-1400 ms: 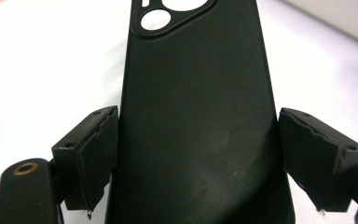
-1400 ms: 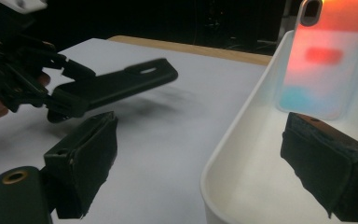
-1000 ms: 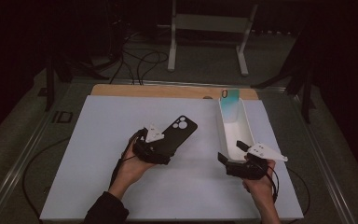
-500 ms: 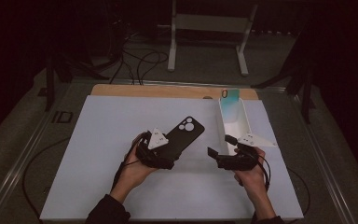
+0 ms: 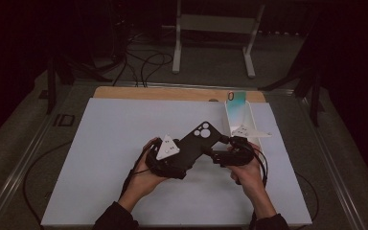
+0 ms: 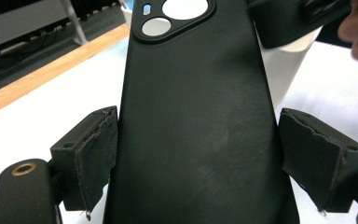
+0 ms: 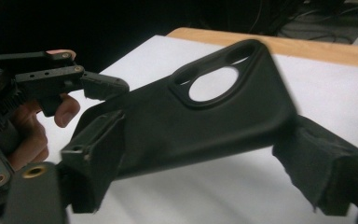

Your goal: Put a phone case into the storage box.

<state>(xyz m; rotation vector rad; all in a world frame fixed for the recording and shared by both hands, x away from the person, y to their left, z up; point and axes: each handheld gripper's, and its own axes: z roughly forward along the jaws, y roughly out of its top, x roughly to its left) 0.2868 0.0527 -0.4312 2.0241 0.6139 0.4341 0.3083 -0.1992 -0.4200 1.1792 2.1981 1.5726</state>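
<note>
The high view is dim, its surroundings falling to near black, and only the white table top [image 5: 124, 143] catches soft light from above. In the left gripper view a dull sheen lies on the black phone case [image 6: 196, 121] between the fingers (beyond them the background softens). The right gripper view is slightly smeared around its fingers.

Lab: dark rm, cables [image 5: 143, 60], metal stand [image 5: 215, 33].
</note>
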